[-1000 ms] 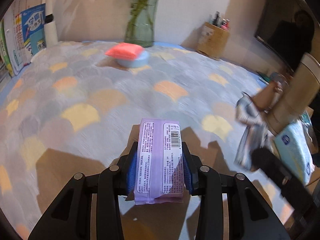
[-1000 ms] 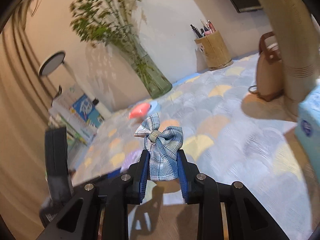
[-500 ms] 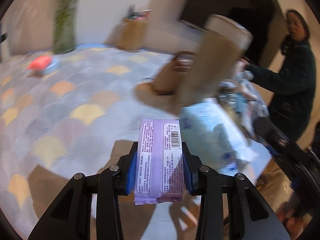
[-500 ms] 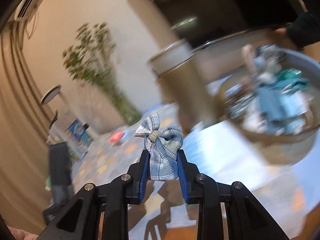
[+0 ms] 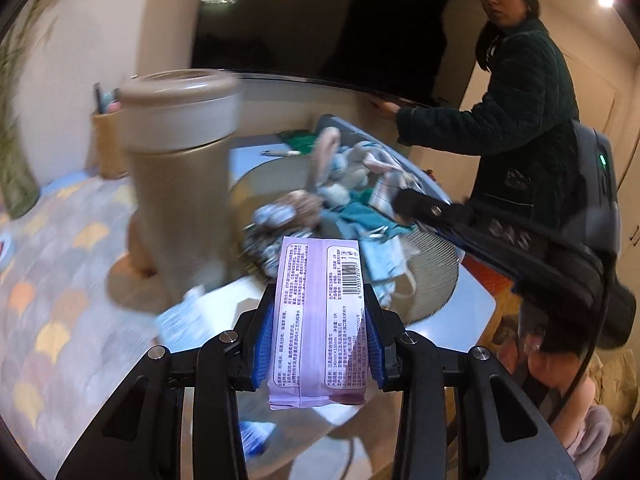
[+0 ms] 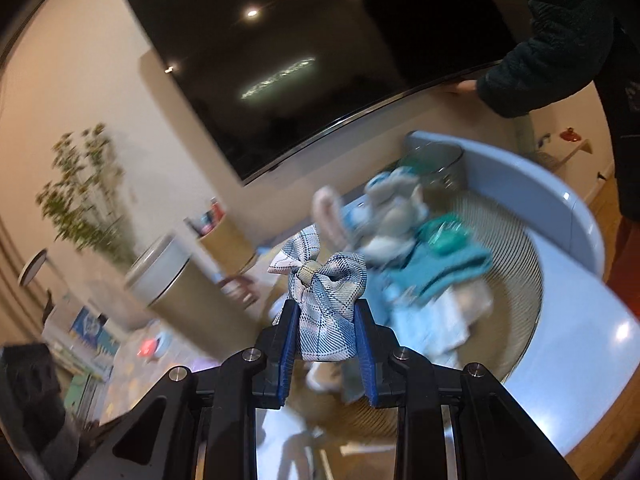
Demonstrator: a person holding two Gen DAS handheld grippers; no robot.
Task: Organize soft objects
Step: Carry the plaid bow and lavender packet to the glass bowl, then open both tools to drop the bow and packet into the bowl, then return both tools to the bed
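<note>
The left gripper point(image 5: 318, 346) is clenched on a flat, rectangular purple wipes packet point(image 5: 316, 320), its glossy film printed with small text and a barcode; the blue ribbed pads point(image 5: 262, 344) press on the packet's 2 long sides, and it stands upright between them. The right gripper point(image 6: 326, 342) is clamped on a soft plaid bow point(image 6: 326, 296) of blue and white woven cloth, knotted at the middle with a beige band, its loops flaring above the pads. Both grippers tilt downward, facing a round ribbed basket point(image 6: 516, 248) that sits on the pale blue tabletop point(image 6: 592, 392). Inside the basket lies a blurred heap of soft things: a grey plush rabbit point(image 5: 340, 168), teal cloth point(image 6: 444, 264) and pale fabric. A tall beige cylindrical container point(image 5: 182, 172) with a smooth lid stands beside the basket. A person in a dark fleece jacket point(image 5: 516, 120) stands behind the tabletop, one hand at the edge of a dark screen point(image 6: 320, 52).
</note>
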